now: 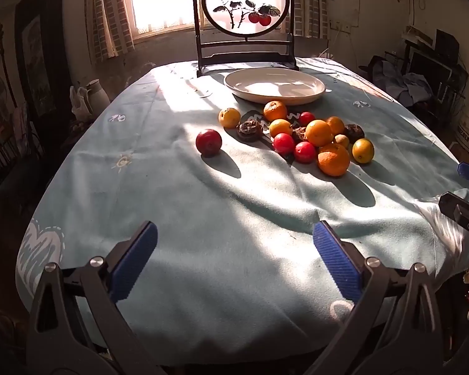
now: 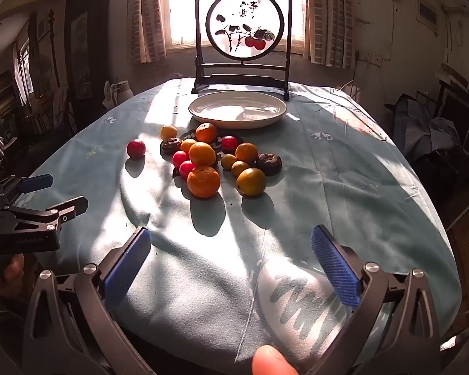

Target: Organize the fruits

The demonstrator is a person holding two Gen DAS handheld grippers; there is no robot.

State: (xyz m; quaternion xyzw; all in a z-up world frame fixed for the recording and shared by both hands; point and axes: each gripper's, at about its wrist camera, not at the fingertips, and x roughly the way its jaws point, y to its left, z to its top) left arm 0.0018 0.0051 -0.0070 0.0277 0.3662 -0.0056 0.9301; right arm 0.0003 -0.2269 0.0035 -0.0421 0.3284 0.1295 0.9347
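A pile of fruit lies mid-table: several oranges such as the nearest one [image 1: 333, 163] [image 2: 203, 181], yellow fruits [image 1: 363, 151] [image 2: 251, 181], small red fruits [image 1: 305, 152] [image 2: 187, 168] and dark wrinkled ones [image 1: 249, 130] [image 2: 268, 164]. One red fruit [image 1: 208, 142] [image 2: 136, 149] sits apart to the left. An empty white plate [image 1: 312, 97] [image 2: 203, 115] stands behind the pile. My left gripper [image 1: 234, 234] is open and empty above the near cloth. My right gripper [image 2: 231, 240] is open and empty too, short of the pile.
The table wears a light blue cloth [image 1: 172, 187] [image 2: 344, 187]. A dark-framed round painted screen [image 1: 245, 3] [image 2: 244, 28] stands behind the plate. A white jug [image 1: 95, 92] stands off the table's left. The other gripper shows at each view's side [image 1: 466, 209] [image 2: 37, 200].
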